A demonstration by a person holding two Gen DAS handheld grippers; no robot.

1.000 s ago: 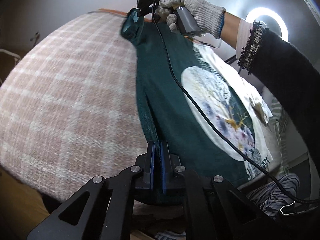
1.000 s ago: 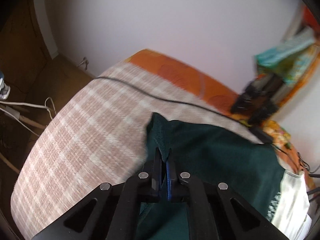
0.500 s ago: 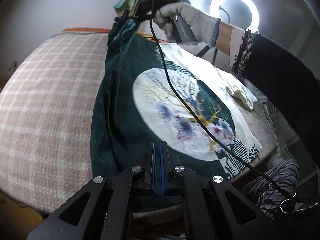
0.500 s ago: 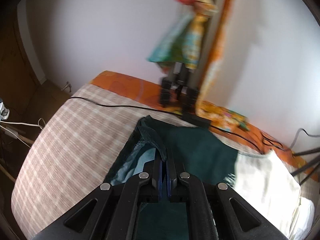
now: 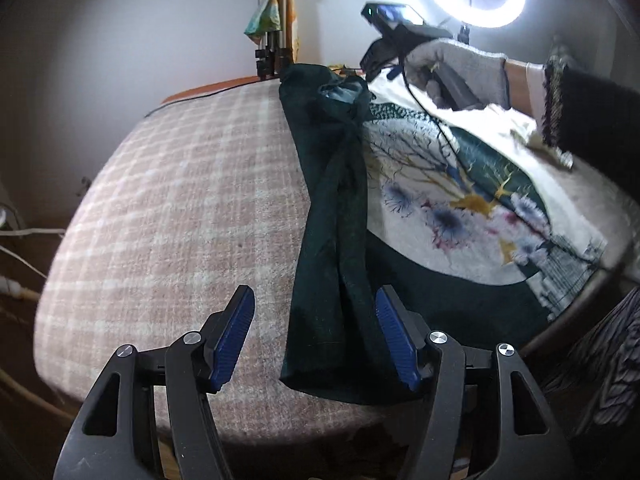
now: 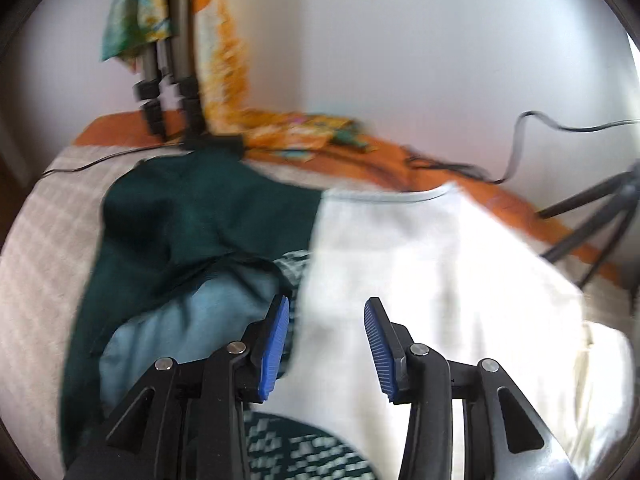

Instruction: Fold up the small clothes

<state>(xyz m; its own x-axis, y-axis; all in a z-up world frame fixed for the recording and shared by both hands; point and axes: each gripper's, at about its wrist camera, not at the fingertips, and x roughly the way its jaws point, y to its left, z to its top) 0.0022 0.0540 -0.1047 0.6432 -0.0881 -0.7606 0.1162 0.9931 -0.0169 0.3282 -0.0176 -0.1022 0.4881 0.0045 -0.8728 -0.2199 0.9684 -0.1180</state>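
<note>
Lying flat: one shirt (image 5: pixel 460 216), two parted grippers (image 5: pixel 316 336).

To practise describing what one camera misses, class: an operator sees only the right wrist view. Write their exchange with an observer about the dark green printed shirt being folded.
Operator: Is the left gripper gripping the shirt?
Observer: No. The left gripper is open, with the dark green printed shirt's folded side between its fingers.
Operator: How does that fold lie?
Observer: As a long strip along the round white flower print's edge.
</note>
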